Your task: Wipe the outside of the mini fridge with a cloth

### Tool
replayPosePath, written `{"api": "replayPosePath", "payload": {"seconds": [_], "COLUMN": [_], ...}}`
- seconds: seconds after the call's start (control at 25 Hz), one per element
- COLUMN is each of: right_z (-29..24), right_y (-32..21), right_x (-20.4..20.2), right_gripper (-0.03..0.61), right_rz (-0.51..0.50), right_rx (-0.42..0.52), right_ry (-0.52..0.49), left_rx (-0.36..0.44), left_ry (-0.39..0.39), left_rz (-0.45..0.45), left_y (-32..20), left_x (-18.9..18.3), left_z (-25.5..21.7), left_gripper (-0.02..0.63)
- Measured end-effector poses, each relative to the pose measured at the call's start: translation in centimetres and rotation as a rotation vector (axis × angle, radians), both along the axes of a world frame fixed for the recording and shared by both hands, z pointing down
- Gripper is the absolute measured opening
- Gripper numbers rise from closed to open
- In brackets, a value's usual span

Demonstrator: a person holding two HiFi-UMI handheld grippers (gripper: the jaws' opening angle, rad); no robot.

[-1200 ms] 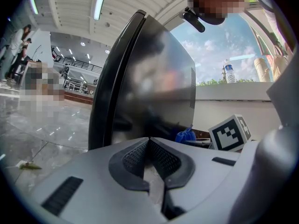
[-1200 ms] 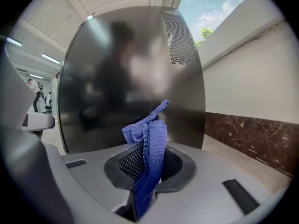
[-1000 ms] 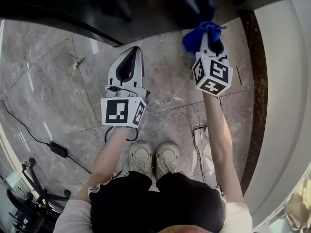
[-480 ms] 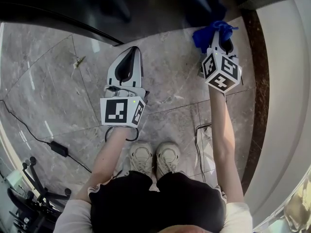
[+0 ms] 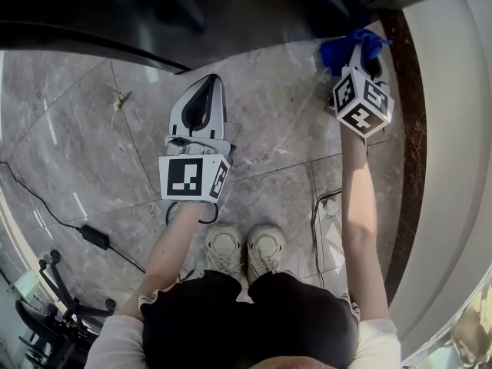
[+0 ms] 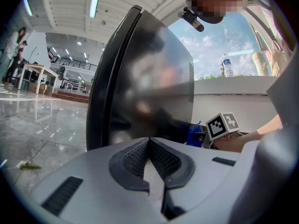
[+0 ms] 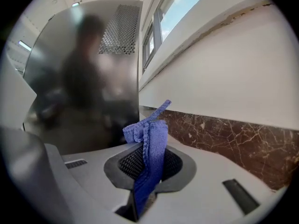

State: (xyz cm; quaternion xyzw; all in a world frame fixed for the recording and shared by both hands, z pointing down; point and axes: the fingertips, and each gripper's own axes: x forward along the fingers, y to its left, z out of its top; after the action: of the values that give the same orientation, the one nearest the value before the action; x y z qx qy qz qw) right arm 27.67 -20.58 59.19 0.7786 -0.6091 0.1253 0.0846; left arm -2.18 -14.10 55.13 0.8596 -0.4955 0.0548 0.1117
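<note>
right gripper (image 5: 360, 51) clamped on blue knit cloth (image 7: 152, 143), top right.
cloth seems to touch glossy black mini fridge (image 6: 145, 78); left gripper (image 5: 207, 87) closed, empty.

mini fridge (image 5: 231, 18): cut by top edge | cloth (image 7: 152, 143): lower end hidden in jaws

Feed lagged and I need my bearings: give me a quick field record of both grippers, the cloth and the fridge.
fridge: glossy black mini fridge, upright on the grey marble floor
left gripper: shut, empty, facing the fridge
right gripper: shut on a blue knitted cloth
cloth position: low by the fridge's corner, next to the white wall; contact with the fridge unclear
</note>
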Motion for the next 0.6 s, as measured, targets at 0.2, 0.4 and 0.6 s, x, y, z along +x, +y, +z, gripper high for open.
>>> {"api": "replayPosePath", "payload": {"seconds": [0.2, 0.4, 0.6], "right_z": [0.3, -0.3, -2.1], "right_y": [0.0, 0.5, 1.7], "right_x": [0.7, 1.0, 0.4], "right_gripper": [0.061, 0.061, 0.061], "right_rz": [0.017, 0.034, 0.033], "right_rx": [-0.01, -0.005, 0.03], "right_ry": [0.0, -0.017, -0.055], "left_rx": [0.001, -0.013, 0.018], "left_ry": [-0.003, 0.019, 0.02], "left_rz": [0.003, -0.006, -0.001], "left_y": [0.1, 0.1, 0.4], "left_x": [0.0, -0.1, 0.0], "left_z": [0.0, -0.2, -1.5], "left_gripper": [0.005, 0.005, 0.005]}}
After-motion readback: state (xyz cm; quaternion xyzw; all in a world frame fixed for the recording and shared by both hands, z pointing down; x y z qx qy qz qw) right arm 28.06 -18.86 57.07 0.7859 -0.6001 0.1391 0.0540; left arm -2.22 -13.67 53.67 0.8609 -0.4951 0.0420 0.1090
